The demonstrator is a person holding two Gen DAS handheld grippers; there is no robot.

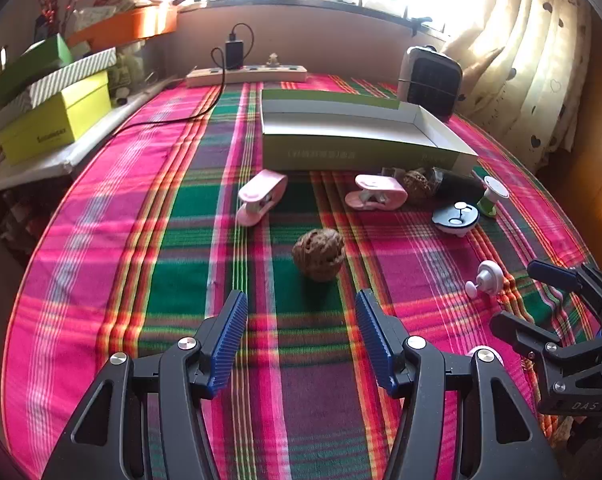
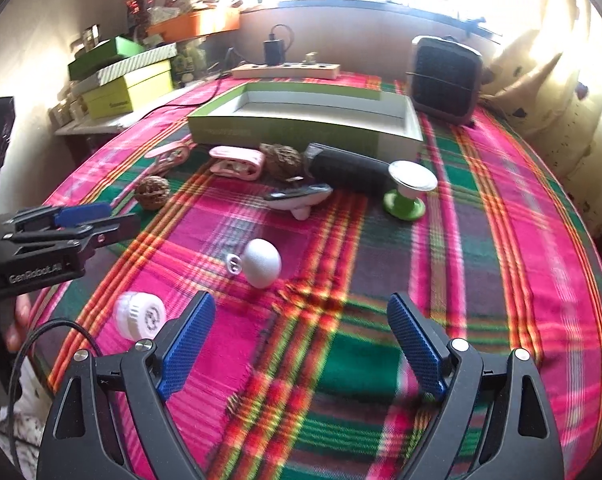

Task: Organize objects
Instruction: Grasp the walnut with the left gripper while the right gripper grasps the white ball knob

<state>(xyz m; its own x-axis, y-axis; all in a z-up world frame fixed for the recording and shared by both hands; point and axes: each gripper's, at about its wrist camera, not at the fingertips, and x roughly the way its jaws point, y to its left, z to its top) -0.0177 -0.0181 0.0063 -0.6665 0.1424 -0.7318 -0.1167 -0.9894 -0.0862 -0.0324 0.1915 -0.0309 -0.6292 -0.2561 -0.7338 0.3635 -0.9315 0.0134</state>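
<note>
A shallow green-and-white box (image 1: 353,136) lies open on the plaid cloth, also in the right wrist view (image 2: 301,120). Before it lie two pink clips (image 1: 261,196) (image 1: 377,196), two brown walnuts (image 1: 319,254) (image 1: 417,184), a dark-and-white flat gadget (image 1: 457,218), a green-and-white spool (image 1: 491,196) and a small white hook (image 1: 487,278). My left gripper (image 1: 301,336) is open and empty, just short of the near walnut. My right gripper (image 2: 301,344) is open and empty, behind a white egg-shaped hook (image 2: 261,262). A white round cap (image 2: 141,316) lies by its left finger. A black cylinder (image 2: 345,170) lies near the box.
A power strip (image 1: 245,74) with a charger and cable sits at the back. A small heater (image 1: 431,80) stands at the back right by the curtain. Stacked green and yellow boxes (image 1: 57,120) fill a side shelf on the left. The table edge curves close on the right.
</note>
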